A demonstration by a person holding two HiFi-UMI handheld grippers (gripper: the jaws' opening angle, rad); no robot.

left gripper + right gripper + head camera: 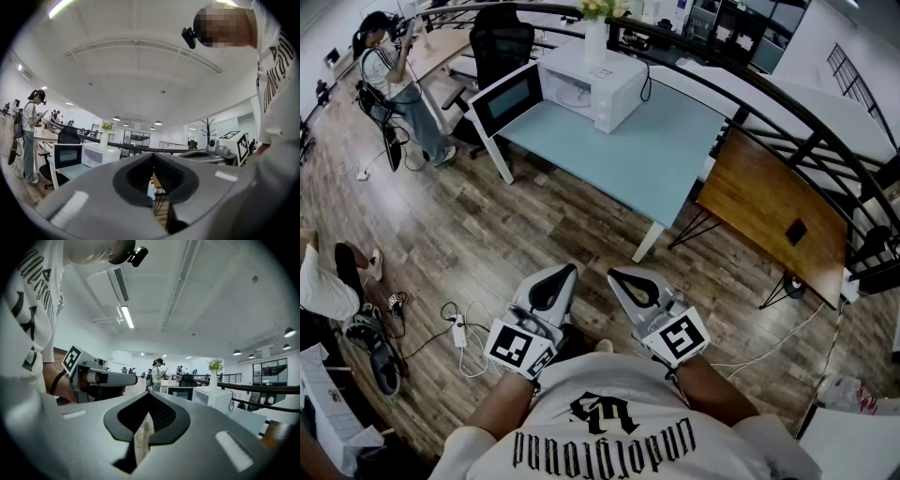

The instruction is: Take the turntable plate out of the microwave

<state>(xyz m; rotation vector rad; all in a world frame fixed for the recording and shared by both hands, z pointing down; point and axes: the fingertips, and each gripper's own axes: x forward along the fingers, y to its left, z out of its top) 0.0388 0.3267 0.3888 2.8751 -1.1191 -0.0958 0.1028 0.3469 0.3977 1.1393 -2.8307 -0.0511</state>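
Jaws pressed together, empty, on left gripper and right gripper, lower centre; microwave straight ahead at upper centre on table, well apart; door swung open toward frame left; turntable plate in cavity, I cannot make it out; neither hand clearly nearer.

One microwave, one vase, one office chair, two tables and two grippers.

Dark wood-plank floor underfoot. Pale blue worktop beside a brown wooden table, black railing behind.
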